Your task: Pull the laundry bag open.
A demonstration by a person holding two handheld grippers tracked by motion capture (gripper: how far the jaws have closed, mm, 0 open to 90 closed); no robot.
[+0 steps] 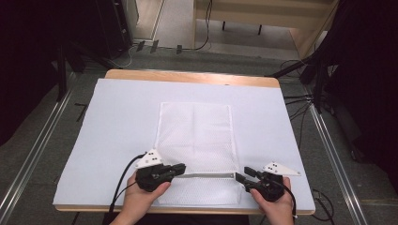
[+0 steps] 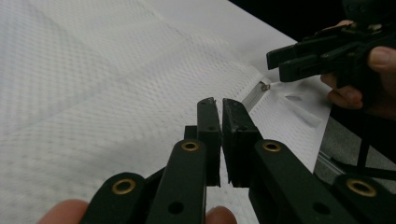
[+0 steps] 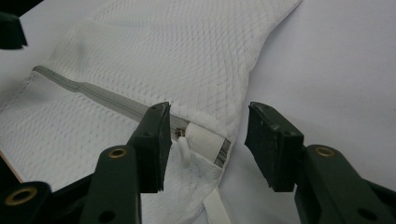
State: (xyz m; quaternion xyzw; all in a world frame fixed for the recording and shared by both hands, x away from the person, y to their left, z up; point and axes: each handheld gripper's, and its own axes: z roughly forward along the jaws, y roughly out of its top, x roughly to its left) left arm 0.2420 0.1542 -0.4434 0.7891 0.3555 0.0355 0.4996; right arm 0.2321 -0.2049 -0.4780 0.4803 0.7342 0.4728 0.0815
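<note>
Two hand-held grippers meet a white mesh bag (image 1: 195,136) at its zipper, on a pale mat (image 1: 117,117) covering the table.

The left gripper (image 2: 219,112) has its jaws pressed nearly together above the mesh; whether fabric is pinched between them is hard to tell. The right gripper (image 3: 205,140) stands with jaws spread wide, the zipper pull (image 3: 185,148) and the end of the grey zipper (image 3: 98,95) lying between them. A strap (image 3: 215,205) trails below.
</note>
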